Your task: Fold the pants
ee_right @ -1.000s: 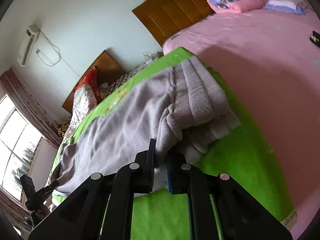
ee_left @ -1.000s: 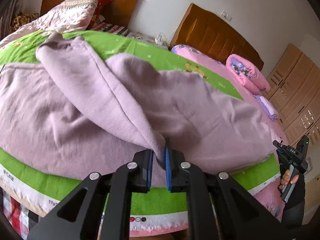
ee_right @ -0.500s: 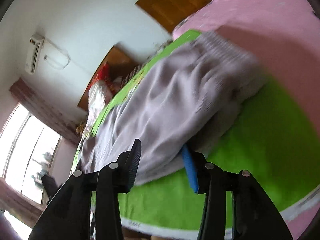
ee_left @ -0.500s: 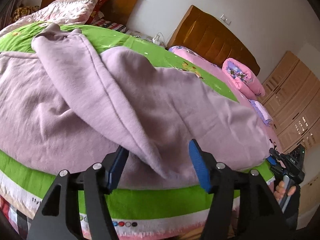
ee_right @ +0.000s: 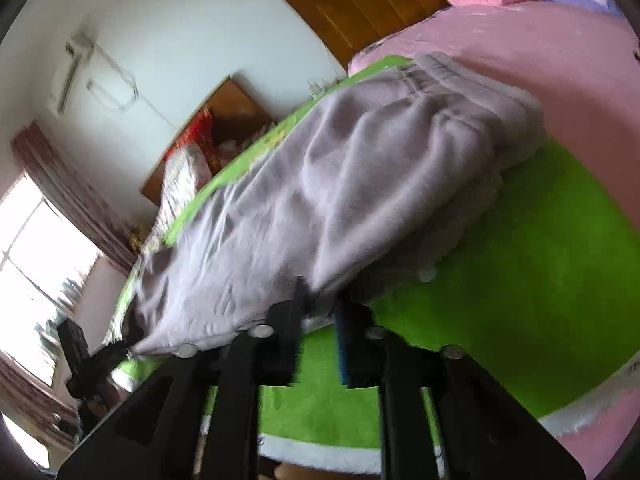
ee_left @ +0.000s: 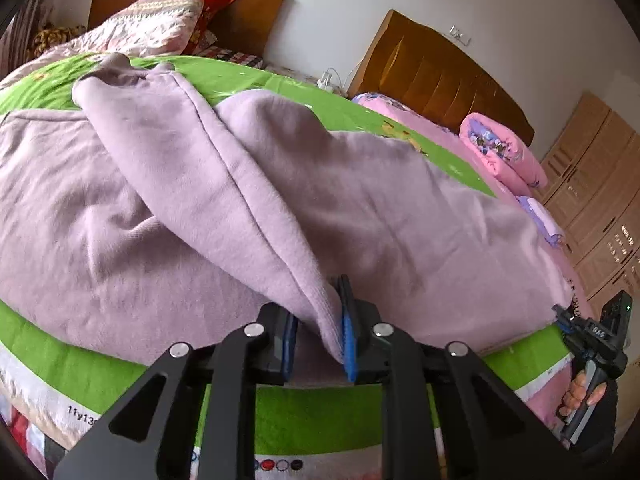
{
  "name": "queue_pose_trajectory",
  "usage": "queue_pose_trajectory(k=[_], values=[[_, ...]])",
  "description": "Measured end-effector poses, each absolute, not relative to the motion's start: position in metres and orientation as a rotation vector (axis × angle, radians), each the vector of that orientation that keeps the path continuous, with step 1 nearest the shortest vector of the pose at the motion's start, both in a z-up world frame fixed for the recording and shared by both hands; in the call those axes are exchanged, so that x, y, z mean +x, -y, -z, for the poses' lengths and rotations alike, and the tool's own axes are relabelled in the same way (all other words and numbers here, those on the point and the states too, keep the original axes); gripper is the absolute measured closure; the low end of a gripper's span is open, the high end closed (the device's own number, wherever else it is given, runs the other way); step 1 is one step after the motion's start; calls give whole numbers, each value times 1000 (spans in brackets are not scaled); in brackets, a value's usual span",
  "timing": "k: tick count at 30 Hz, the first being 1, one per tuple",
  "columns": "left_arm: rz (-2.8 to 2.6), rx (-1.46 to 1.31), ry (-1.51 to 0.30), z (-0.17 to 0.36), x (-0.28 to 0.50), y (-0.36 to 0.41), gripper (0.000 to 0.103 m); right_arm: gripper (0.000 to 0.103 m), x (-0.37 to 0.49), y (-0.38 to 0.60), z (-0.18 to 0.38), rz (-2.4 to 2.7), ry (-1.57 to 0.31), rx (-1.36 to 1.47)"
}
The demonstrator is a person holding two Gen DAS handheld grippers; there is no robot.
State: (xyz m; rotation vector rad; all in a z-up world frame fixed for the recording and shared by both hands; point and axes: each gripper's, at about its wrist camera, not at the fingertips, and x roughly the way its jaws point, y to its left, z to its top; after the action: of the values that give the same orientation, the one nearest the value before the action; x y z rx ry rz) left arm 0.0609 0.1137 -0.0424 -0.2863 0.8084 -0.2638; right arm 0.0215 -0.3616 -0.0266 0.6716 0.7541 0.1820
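Your left gripper (ee_left: 318, 342) has its blue-padded fingers (ee_left: 347, 344) drawn in on a raised fold of the lilac fleece pants (ee_left: 248, 200), the cloth pinched between them at the near edge. The pants lie spread across the bright green blanket (ee_left: 312, 408), one leg thrown diagonally over the rest, running from the far left down to your fingers. The green blanket covers the near bed, and its white printed border hangs just below your grip.

Your right gripper (ee_right: 318, 332) sits at the near edge of the same pants (ee_right: 340, 184), seen here from the waistband end; the picture is blurred, the fingers look nearly together with a fold of cloth between them, but you cannot be sure they are clamped on it. The ribbed waistband (ee_right: 452, 76) lies at the far end, beside the pink bedspread (ee_right: 540, 48).

Off to the right in the left view, your right hand (ee_left: 580, 396) holds the other gripper's handle. Behind, two brown wooden headboards (ee_left: 436, 76) stand against the white wall, and a rolled pink quilt (ee_left: 500, 152) rests on the far bed.
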Motion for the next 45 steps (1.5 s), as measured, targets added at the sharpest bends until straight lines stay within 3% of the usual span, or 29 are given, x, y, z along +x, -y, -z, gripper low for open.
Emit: queue_pose_trajectory(k=[1,2,4,6,10,15,19,22,28,30,32,35,37,41,45], values=[[259,-275,-811,41,60,-113,75,83,20,363,24,-186,-765,672],[234,-261,-809,37,58,-115,52,74,16,366,17,-170,-773,662],[86,-203,-736,19,44,-121,30,29,5,371,1,-85,-753,603],[17,-132,-606,-10,24,-118,25,29,-7,370,-25,-17,-675,463],[262,-56,-548,-48,25,-70,3,29,12,349,-53,-17,-626,240],[461,127,-694,-17,61,24,2,29,58,329,-31,-13,-725,63],[471,164,-977,38,98,45,2,29,60,337,5,-33,-831,-3],[465,217,-1019,20,112,50,3,29,48,346,-4,-51,-851,10],[729,137,-933,-59,187,117,2,24,87,322,-46,-141,-756,3],[753,160,-973,-48,223,153,3,24,103,302,-43,-166,-787,-33],[780,127,-1038,-28,245,170,11,24,119,286,-32,-182,-832,-116],[847,108,-1071,0,247,180,11,23,126,297,5,-176,-963,-141],[817,199,-1080,24,244,186,11,22,119,315,11,-232,-937,-49],[783,310,-993,33,242,190,6,22,117,320,-5,-242,-971,-62],[742,274,-970,28,249,190,3,19,142,332,-34,-194,-869,-45]])
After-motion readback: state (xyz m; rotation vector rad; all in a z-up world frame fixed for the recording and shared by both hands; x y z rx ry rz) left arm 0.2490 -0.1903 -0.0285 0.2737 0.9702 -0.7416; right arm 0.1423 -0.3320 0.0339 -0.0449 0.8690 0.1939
